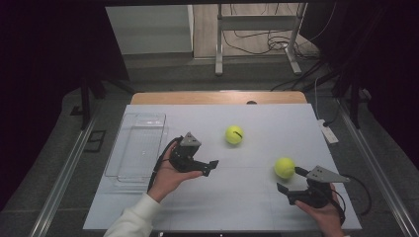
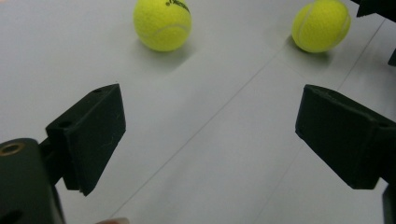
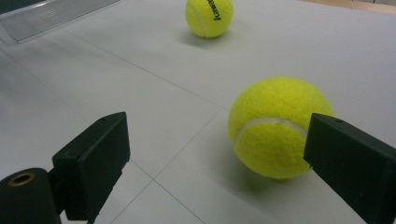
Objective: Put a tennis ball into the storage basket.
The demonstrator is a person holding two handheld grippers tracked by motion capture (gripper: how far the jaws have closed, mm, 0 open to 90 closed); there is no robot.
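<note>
Two yellow tennis balls lie on the white table top (image 1: 237,202). The far ball (image 1: 234,134) (image 2: 162,24) (image 3: 209,16) rests near the middle. The near ball (image 1: 284,167) (image 2: 321,25) (image 3: 275,128) lies to the right. My right gripper (image 1: 290,179) (image 3: 219,158) is open just short of the near ball, which sits close against its right jaw but is not held. My left gripper (image 1: 210,168) (image 2: 210,135) is open and empty over bare table, pointing toward both balls from the left.
A clear plastic bin (image 1: 136,148) (image 3: 46,16) stands empty at the table's left side, behind my left hand. A white power strip (image 1: 328,132) lies off the right edge. A metal stand (image 1: 257,37) and cables are on the floor beyond the table.
</note>
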